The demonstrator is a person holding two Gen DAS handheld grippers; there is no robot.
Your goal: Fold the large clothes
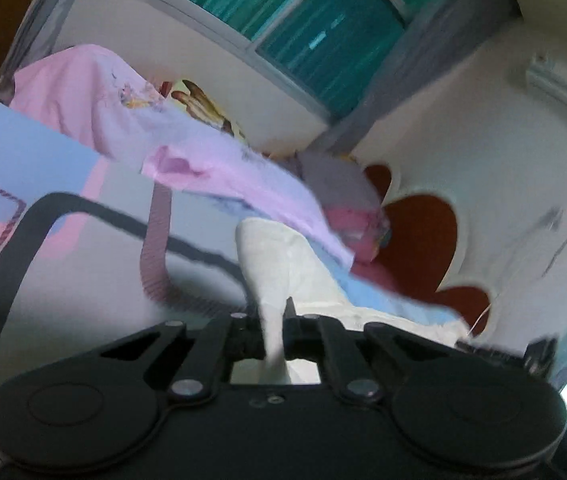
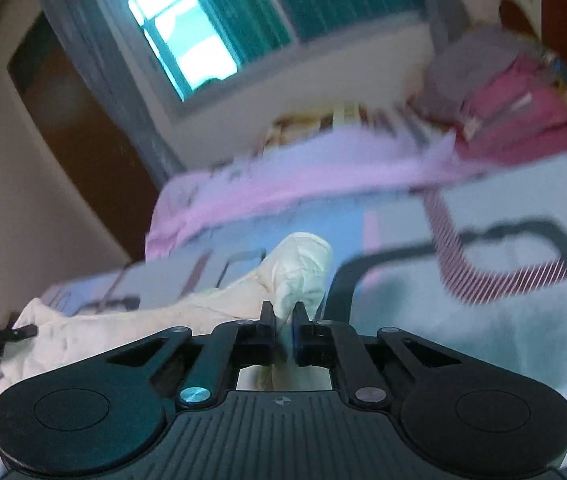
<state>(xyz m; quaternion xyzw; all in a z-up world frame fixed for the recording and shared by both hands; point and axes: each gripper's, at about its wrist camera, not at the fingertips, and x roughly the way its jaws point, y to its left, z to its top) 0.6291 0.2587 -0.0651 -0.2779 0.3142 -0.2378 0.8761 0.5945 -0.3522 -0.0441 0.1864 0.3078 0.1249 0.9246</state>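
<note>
A cream-white garment (image 1: 283,256) lies stretched over the patterned bed sheet (image 1: 83,240). My left gripper (image 1: 273,312) is shut on one edge of it, with cloth pinched between the jaws. My right gripper (image 2: 283,314) is shut on another edge of the same garment (image 2: 303,264), which runs left across the bed. The left gripper also shows at the far left of the right wrist view (image 2: 11,334), holding the garment's other end. Both views are blurred by motion.
A pink blanket (image 1: 95,100) and a pile of pink and grey clothes (image 1: 347,200) lie at the back of the bed. A red and white headboard (image 1: 423,220), a window with green curtains (image 1: 323,40) and a brown door (image 2: 83,140) stand around.
</note>
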